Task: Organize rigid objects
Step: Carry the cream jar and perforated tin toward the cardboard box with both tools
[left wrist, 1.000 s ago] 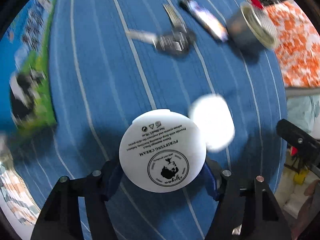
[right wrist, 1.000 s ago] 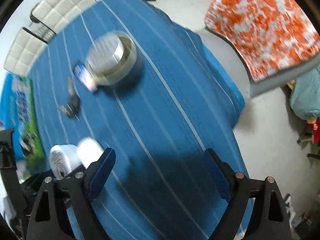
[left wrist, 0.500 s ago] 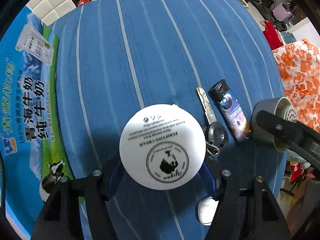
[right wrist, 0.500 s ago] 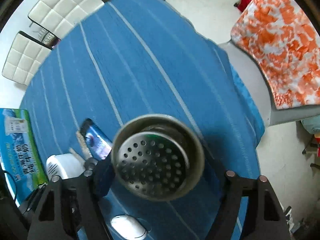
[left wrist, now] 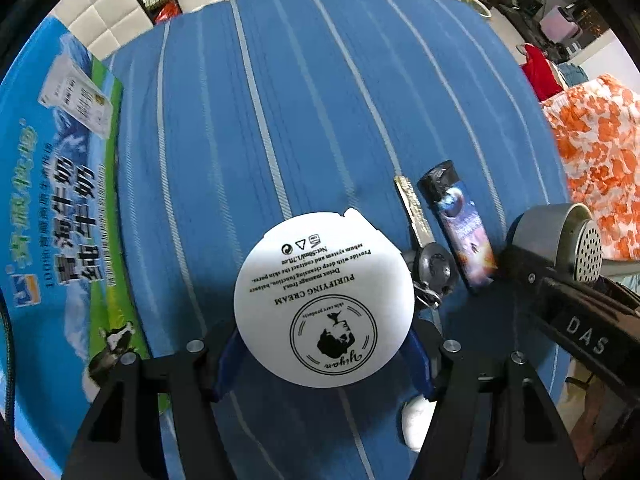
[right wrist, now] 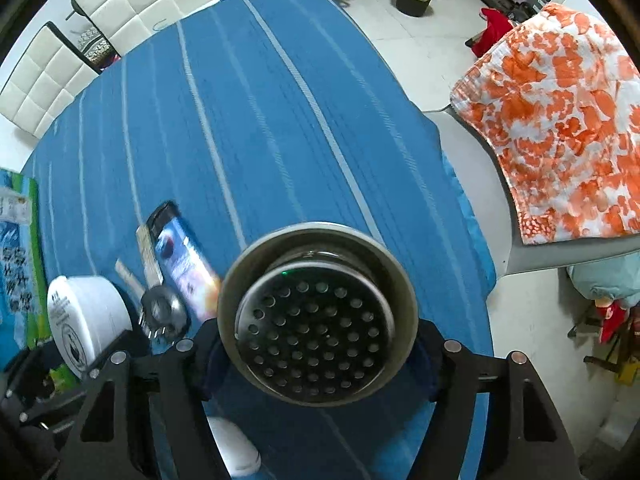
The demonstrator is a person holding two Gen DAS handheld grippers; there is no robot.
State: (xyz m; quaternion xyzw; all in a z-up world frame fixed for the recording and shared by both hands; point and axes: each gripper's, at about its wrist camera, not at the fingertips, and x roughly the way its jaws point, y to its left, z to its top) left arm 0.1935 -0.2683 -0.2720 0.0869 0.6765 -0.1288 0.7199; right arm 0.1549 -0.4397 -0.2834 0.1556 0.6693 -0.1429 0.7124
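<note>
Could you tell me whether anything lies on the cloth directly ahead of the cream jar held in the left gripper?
Nothing visible does: ahead of the cream jar the striped cloth is bare. The key and lighter lie off to its right, beside the metal strainer cup.

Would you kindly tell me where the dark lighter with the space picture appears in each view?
Left wrist view: the dark space-print lighter lies right of centre, between the silver key and the perforated metal cup.
Right wrist view: the lighter lies left of centre, blurred.
Shared landmark: the key alongside it.
</note>
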